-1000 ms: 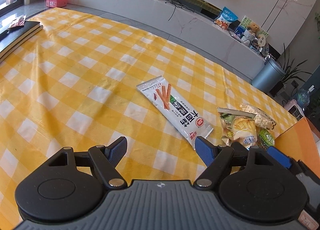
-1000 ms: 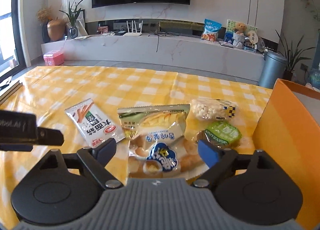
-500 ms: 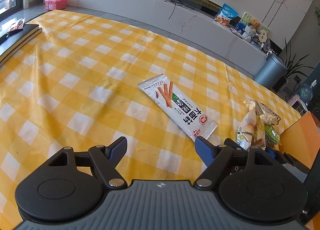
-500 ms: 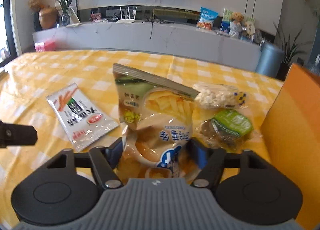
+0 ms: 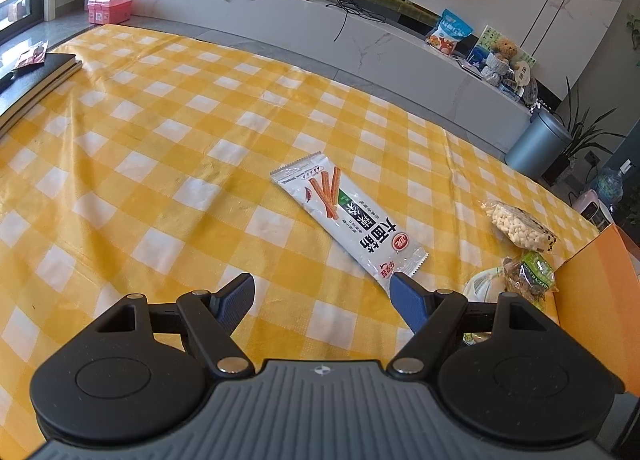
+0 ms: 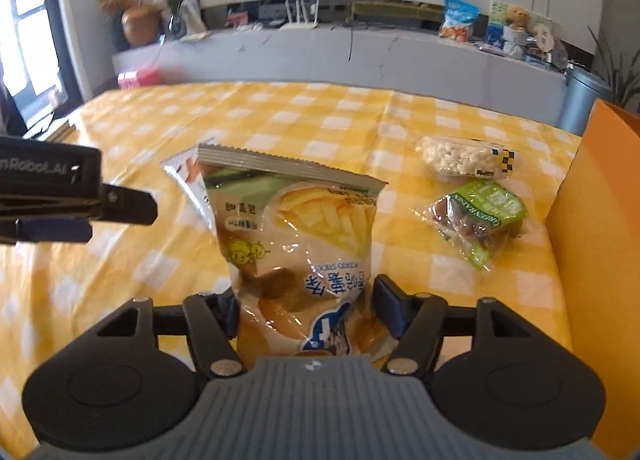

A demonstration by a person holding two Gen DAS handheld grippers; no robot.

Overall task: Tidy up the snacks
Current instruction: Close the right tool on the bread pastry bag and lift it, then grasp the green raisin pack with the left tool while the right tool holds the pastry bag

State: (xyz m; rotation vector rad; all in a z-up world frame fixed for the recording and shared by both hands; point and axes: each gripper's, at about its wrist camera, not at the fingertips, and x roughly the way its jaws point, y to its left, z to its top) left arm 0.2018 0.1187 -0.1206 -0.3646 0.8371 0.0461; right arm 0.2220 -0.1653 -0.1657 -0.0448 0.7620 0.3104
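Left gripper (image 5: 322,298) hangs released over the cloth (image 5: 160,148), nothing between its jaws; the stick pack (image 5: 348,220) lies just ahead. Right gripper (image 6: 306,310) grasps the chip bag (image 6: 296,244) by its lower end, jaws loosening a little. Risk: the bag is puffy and slick, so it may slip out before reaching the orange box (image 6: 600,228) on the right.

Count: 4 snack packs total. 1 potato-stick bag (image 6: 304,244), 1 long white spicy-strip pack (image 5: 348,220), 1 puffed-rice bar (image 6: 466,158), 1 green raisin pack (image 6: 480,220). 1 orange box (image 6: 600,228). 2 tools: left tool (image 5: 322,298), right tool (image 6: 306,310). 1 table (image 5: 160,148).
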